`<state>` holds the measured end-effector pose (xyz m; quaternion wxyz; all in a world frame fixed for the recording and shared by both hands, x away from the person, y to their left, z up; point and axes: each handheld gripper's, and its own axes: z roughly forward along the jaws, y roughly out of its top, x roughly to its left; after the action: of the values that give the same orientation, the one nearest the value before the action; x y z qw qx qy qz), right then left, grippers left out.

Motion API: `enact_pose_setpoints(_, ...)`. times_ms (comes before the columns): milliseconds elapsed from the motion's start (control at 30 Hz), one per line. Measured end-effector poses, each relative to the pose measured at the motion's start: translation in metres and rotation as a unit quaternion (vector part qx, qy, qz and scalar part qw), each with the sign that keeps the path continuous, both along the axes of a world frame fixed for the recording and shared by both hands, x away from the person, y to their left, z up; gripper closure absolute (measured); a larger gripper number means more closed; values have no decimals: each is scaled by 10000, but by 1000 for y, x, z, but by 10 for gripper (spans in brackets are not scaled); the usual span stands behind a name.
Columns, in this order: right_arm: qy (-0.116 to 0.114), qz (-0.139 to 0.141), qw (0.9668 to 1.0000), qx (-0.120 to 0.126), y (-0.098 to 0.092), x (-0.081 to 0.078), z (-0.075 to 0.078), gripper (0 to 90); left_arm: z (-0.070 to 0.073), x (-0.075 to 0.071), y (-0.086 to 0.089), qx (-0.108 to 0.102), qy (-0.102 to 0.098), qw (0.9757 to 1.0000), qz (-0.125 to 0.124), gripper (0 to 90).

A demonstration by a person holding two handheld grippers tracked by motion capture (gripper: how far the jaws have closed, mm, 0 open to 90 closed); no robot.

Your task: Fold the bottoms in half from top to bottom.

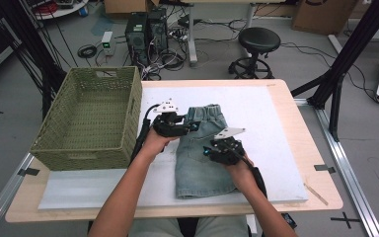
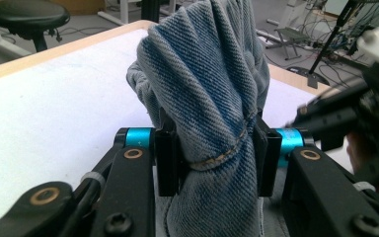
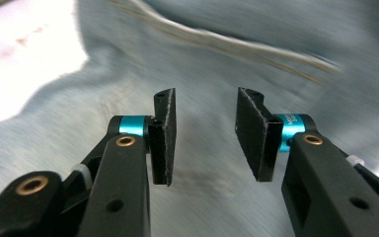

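Between the jaws of the left gripper (image 2: 211, 148), a bunched fold of the faded blue denim shorts (image 1: 202, 153) is pinched tight, both pads pressing into the cloth at a stitched seam. Shorts lie flat on the white foam mat (image 1: 276, 118) over the light wooden table (image 1: 316, 163), elastic waistband at the far end; left gripper sits at their upper left edge, and in the high view the right gripper (image 1: 208, 150) is over the middle of the denim, just to the right of and nearer the person than the left one.

Right gripper: jaws spread, nothing between the pads, denim directly below them. Its view is motion-blurred, so the hand looks mid-travel.

Green woven plastic basket (image 1: 91, 118) stands empty beyond the left gripper, on the table's left end, close to the shorts but not touching.

Risks as I read them:
- Left pinch holds a thick wad, not a clean edge. Lift on that and layers could slide out unevenly, dropping one side.
- Right jaws closing on flat denim mid-panel may grab the top layer alone, or nothing; needs a ridge or hem.
- The two grippers are near each other; a hasty closing move could knock them together or drag the cloth off the mat.
- Cable trailing off the left gripper runs by the basket's corner; could snag on a swing that way.
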<state>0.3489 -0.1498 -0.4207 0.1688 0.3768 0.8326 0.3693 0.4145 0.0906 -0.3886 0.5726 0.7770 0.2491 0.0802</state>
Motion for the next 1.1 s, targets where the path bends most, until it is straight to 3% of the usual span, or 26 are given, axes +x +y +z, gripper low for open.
enact_pose_setpoints(200,227,-350,9991,22,-37,2,-7,595,0,-9,2,33,-108,9999,-67,635)
enact_pose_setpoints(367,175,-467,9977,458,-63,-1,-2,580,-1,-16,3,41,-212,9997,-81,634)
enact_pose_setpoints(500,118,-548,9966,600,-78,-2,3,561,-2,-19,4,17,-260,9996,-78,634)
enact_pose_setpoints(867,45,-652,9955,680,-90,1,5,511,-9,-36,8,99,-437,9990,-95,635)
enact_pose_setpoints(1100,-227,-547,9961,660,-93,13,18,480,-12,-51,10,202,-573,9980,-143,634)
